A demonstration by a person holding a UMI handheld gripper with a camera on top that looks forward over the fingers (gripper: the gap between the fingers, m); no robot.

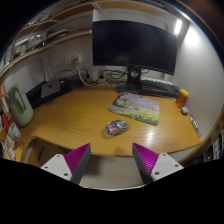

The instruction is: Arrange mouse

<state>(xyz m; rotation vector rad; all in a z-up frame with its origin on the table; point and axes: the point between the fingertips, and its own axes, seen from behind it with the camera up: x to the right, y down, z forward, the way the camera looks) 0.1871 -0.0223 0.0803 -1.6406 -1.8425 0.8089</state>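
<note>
A grey computer mouse (116,127) lies on the wooden desk (75,115), just left of and in front of a green mouse mat (137,107). My gripper (110,160) is held above the desk's near part, well short of the mouse. Its two fingers, with magenta pads (76,157), stand wide apart with nothing between them. The mouse lies beyond the fingers, roughly in line with the gap.
A large dark monitor (132,44) stands at the back with a keyboard (160,88) below it. An orange object (183,97) sits at the desk's right. A pale green container (19,108) stands at the left. Shelves hang at the upper left.
</note>
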